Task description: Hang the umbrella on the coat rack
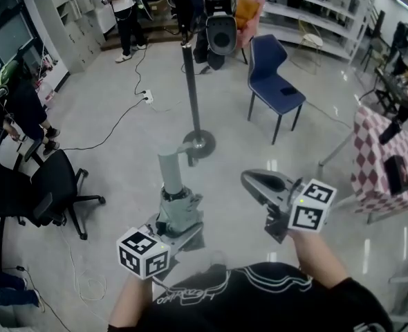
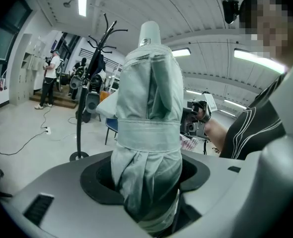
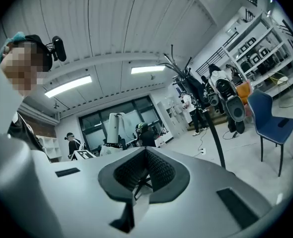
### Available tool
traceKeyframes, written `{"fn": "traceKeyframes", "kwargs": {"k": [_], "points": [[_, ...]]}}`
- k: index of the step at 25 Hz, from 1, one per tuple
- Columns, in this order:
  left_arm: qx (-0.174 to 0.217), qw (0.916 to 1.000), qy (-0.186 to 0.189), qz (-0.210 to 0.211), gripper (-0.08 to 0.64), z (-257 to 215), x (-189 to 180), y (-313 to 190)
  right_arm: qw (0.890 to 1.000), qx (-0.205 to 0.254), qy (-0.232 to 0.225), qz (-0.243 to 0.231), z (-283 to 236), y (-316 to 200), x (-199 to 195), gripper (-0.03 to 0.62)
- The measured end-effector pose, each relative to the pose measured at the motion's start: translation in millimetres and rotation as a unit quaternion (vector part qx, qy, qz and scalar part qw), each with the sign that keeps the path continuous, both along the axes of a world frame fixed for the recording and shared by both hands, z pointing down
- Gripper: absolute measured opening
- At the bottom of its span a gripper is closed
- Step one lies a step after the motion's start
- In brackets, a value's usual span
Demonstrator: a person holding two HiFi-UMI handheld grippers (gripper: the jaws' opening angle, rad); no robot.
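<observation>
A folded grey-green umbrella [image 1: 173,185] stands upright in my left gripper [image 1: 178,216], its pale handle end on top. In the left gripper view the bundled cloth [image 2: 149,113] fills the gap between the jaws, which are shut on it low on the bundle. The coat rack [image 1: 190,81] is a dark pole on a round base, straight ahead on the floor; its hooked top shows in the left gripper view [image 2: 101,31]. My right gripper [image 1: 251,180] hangs to the right of the umbrella, shut with nothing in it [image 3: 145,170]. The rack pole [image 3: 211,128] leans across that view.
Dark bags and a helmet [image 1: 221,26] hang behind the rack. A blue chair [image 1: 273,75] stands to its right, a black office chair [image 1: 52,192] at the left, a checked-cloth table [image 1: 380,158] at the right. Cables and a power strip [image 1: 147,97] lie on the floor. People stand at the left and back.
</observation>
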State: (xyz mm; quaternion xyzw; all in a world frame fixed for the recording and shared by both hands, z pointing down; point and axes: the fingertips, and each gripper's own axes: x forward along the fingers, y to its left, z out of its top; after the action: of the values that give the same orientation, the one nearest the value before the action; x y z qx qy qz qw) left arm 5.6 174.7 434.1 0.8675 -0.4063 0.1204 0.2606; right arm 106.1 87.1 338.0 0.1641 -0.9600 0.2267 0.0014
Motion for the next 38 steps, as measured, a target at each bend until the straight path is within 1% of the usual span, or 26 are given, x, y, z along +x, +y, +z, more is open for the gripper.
{"fn": "traceKeyframes", "kwargs": {"k": [2,5,9,12,15,19,25,31,33,35,38], "points": [[0.001,1.0,-0.002,0.007,0.262,3.4,-13.0,-18.4,1.0,0.006,0.005,-0.003,-1.4,-19.3,-14.8,0.012],[0.001,1.0,-0.004,0.007,0.262,7.0,-29.5,-43.0,1.0,0.013,0.012,-0.019,-1.4,-35.0,-31.9,0.012],[-0.006,0.9999,0.014,0.001,0.262,9.6,-39.7,-67.4,1.0,0.016,0.015,-0.019,2.1,-53.6,-37.8,0.012],[-0.006,0.9997,0.022,0.001,0.262,8.9,-43.7,-86.5,1.0,0.006,-0.002,-0.013,4.2,-75.7,-38.9,0.012],[-0.004,0.9998,0.017,0.002,0.262,8.9,-47.8,-109.0,1.0,0.001,-0.02,-0.004,4.4,-103.7,-42.4,0.012],[-0.009,0.9999,0.009,0.004,0.262,12.9,-52.8,-148.3,0.999,-0.005,-0.045,0.008,4.7,-153.7,-47.8,0.012],[-0.021,0.9998,-0.003,0.004,0.262,19.2,-74.3,-227.8,0.997,-0.017,-0.071,-0.009,8.4,-244.8,-72.8,0.014],[-0.035,0.9991,-0.014,0.019,0.262,32.5,-97.3,-308.8,0.994,-0.036,-0.096,-0.027,22.6,-331.4,-103.7,0.014],[-0.038,0.9988,-0.017,0.026,0.262,37.9,-101.9,-332.2,0.994,-0.035,-0.102,-0.032,26.7,-355.8,-110.7,0.014],[-0.039,0.9986,-0.022,0.029,0.262,40.7,-106.3,-353.9,0.992,-0.032,-0.117,-0.037,24.4,-376.7,-115.0,0.014],[-0.034,0.9986,-0.025,0.032,0.262,38.2,-112.6,-375.9,0.988,-0.025,-0.14,-0.052,11.9,-394.5,-123.9,0.017]]}}
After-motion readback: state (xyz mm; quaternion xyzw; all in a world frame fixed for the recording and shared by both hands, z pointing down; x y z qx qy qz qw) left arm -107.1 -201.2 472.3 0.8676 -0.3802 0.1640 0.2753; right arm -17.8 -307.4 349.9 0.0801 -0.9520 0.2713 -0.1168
